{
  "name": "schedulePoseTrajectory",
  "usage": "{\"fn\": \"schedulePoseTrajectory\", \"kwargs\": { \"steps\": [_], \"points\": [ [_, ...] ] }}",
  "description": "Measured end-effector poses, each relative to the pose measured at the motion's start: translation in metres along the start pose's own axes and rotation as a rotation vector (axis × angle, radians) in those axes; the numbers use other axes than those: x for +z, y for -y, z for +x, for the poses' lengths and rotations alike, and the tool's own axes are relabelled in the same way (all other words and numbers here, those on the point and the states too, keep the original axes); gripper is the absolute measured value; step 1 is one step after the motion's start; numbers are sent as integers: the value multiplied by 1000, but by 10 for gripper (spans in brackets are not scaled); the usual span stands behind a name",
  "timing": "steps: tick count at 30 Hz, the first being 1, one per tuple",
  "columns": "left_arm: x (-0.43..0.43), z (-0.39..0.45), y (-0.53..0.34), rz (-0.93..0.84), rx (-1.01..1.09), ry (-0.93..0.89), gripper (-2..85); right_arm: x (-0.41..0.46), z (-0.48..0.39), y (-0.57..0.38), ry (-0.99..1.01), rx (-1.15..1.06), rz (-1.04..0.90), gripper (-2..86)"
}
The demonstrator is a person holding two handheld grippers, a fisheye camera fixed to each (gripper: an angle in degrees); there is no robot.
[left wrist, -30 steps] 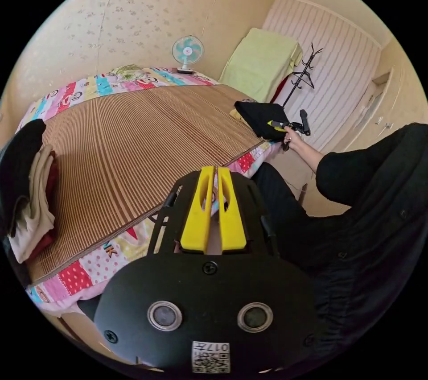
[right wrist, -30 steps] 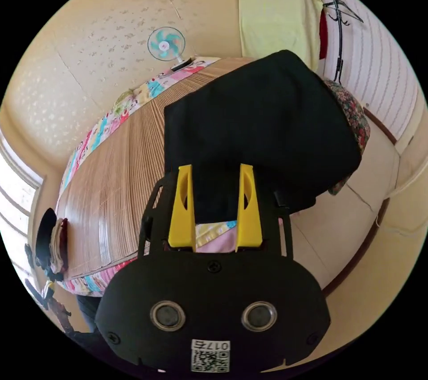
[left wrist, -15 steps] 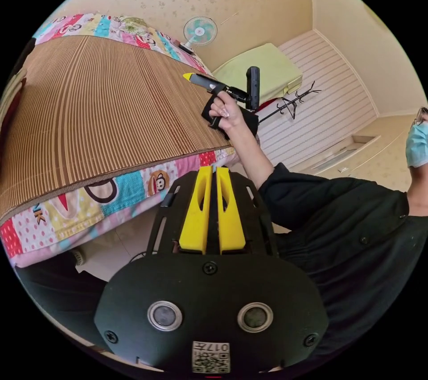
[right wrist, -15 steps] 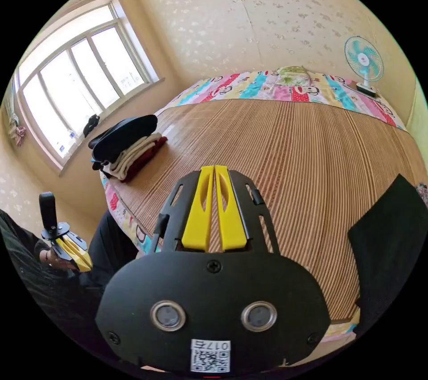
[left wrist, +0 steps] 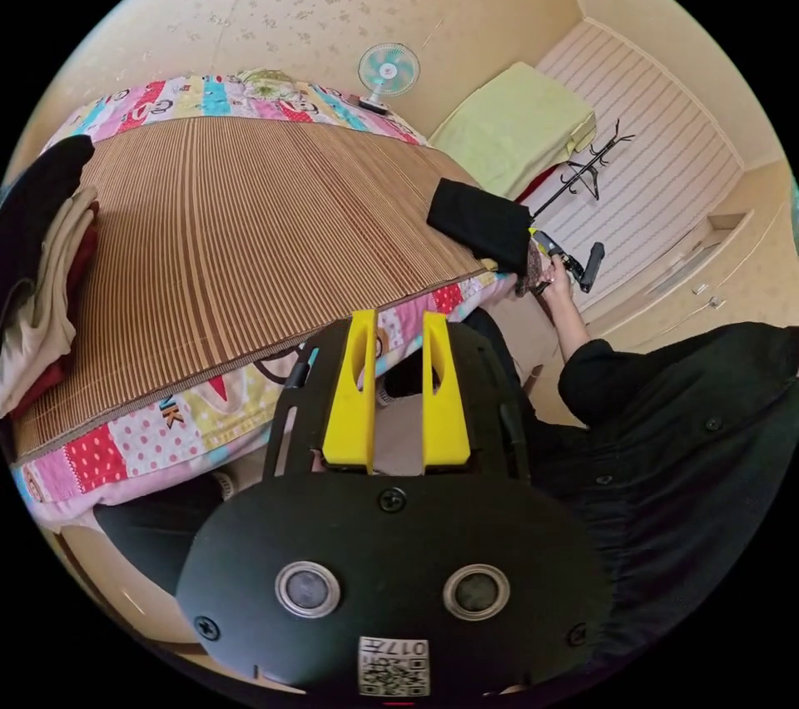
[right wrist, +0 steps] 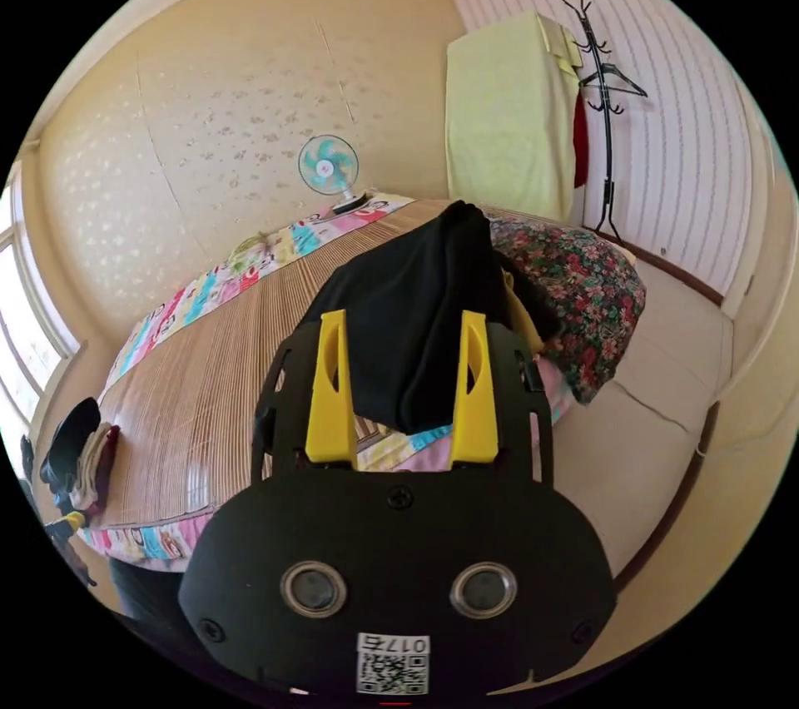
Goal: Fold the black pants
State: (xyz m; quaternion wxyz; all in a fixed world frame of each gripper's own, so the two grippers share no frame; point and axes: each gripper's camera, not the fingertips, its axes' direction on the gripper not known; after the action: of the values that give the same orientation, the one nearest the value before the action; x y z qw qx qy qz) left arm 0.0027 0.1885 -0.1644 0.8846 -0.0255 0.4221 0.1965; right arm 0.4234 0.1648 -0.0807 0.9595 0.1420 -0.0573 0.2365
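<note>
Left gripper (left wrist: 396, 397) nearest, jaws parted, empty, held off bed edge; right gripper (right wrist: 401, 391) jaws spread, nothing clamped, aimed at black pants (right wrist: 416, 318); pants already compact folded bundle at mat (left wrist: 233, 235) corner; folding looks done; farther off, clothes stack (left wrist: 37, 276) at opposite end

Dark capitals "NK" stand on the patchwork sheet (left wrist: 125, 443), just left of the left claw (left wrist: 398, 318), below the mat (left wrist: 233, 226) edge; the rest of the word can't be made out. More big letters run along the sheet's far strip, well beyond the claw, too bent to read. Behind the jaws, on the claw's body, sits a white sticker (left wrist: 394, 666) with a code square. The right claw (right wrist: 402, 318) carries a twin sticker (right wrist: 393, 663).
</note>
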Motion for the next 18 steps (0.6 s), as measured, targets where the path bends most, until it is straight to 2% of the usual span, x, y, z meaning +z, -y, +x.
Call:
{"fn": "schedulePoseTrajectory", "kwargs": {
  "steps": [2, 3, 6, 8, 9, 12, 14, 16, 18],
  "points": [
    [-2, -3, 6, 10, -30, -25, 87, 35, 3, 29, 58, 9, -90, 132],
    [-4, -2, 8, 8, -30, -25, 87, 54, -3, 47, 72, 49, -113, 90],
    [-26, 1, 13, 34, -13, 48, 87, 74, -65, 88, 253, 25, -71, 41],
    [-46, 1, 14, 58, -15, 119, 86, 77, -139, 107, 279, -118, -72, 34],
    [-51, 1, 14, 63, -19, 130, 86, 77, -198, 111, 310, -286, -77, 32],
    [-66, 1, 15, 81, -63, 158, 85, 86, -324, 86, 489, -567, -200, 29],
    [-69, 5, 14, 90, -73, 166, 84, 93, -392, 40, 607, -775, -309, 29],
    [-66, 8, 17, 68, -76, 183, 84, 91, -464, -48, 745, -1057, -467, 29],
    [-62, 12, 20, 41, -74, 197, 85, 79, -495, -122, 834, -1241, -559, 30]
  ]
}}
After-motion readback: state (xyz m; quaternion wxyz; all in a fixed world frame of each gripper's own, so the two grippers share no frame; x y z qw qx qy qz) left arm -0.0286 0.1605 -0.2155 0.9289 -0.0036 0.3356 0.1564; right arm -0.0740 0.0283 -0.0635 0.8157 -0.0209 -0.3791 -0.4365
